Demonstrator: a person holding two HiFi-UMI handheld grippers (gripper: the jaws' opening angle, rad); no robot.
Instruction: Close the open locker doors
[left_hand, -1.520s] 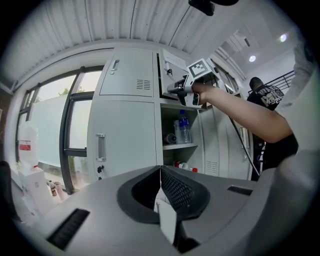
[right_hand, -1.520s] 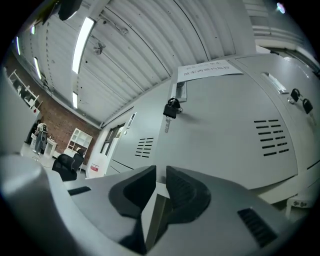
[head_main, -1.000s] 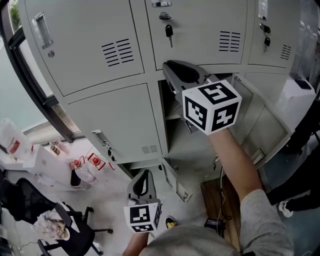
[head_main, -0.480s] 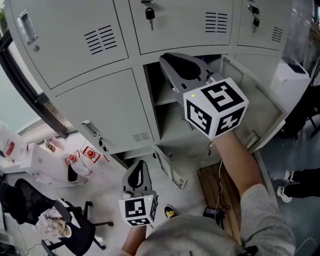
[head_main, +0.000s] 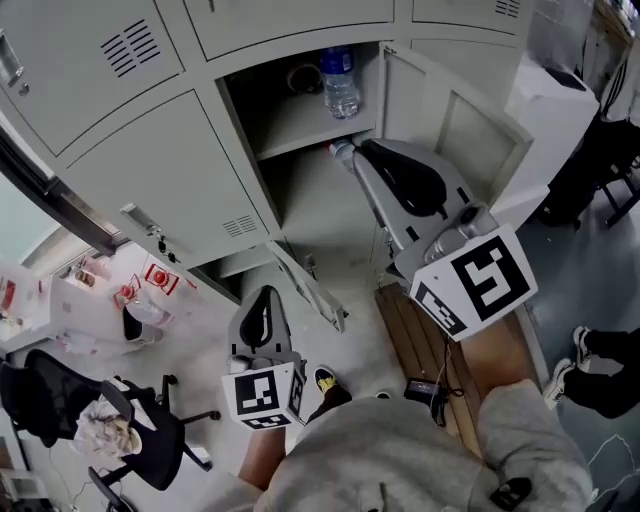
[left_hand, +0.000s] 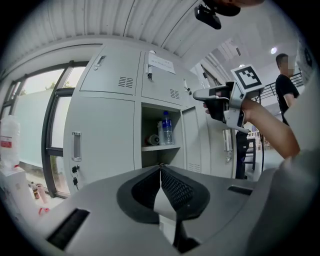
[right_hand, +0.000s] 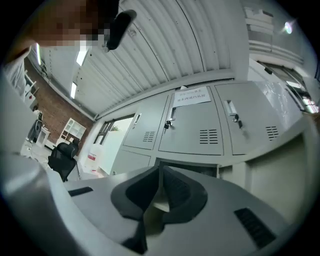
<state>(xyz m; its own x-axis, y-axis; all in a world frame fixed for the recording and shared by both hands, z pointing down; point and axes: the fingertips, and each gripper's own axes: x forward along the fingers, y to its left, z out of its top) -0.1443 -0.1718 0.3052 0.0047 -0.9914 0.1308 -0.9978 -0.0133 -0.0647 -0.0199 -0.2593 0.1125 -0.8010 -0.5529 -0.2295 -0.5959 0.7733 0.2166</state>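
Shows a bank of grey lockers (head_main: 150, 170) from above, with the middle compartment (head_main: 300, 190) standing open and its door (head_main: 455, 130) swung out to the right. Reveals a shelf (head_main: 300, 128) inside, carrying an upright water bottle (head_main: 340, 80) and, just beside it, a dark roll-like item (head_main: 303, 77). Judges both set far enough back to pose no obstacle to shutting. Shows also a lower door (head_main: 305, 285) ajar beneath, angled out over the floor.

Places the right gripper (head_main: 343, 150) before the opening, on the inner-face side of the upper door and apparently not touching it. Presents its jaws clenched tip to tip on nothing, probably as a blunt nose for pushing a panel rather than grasping one. Suggests a move round the door's free edge to the outer face as the likely requirement for swinging it home.

Holds the left gripper (head_main: 264, 292) low, near the lower door, likewise clenched and empty, presumably in reserve for that panel. Counts both doors as not yet shut.
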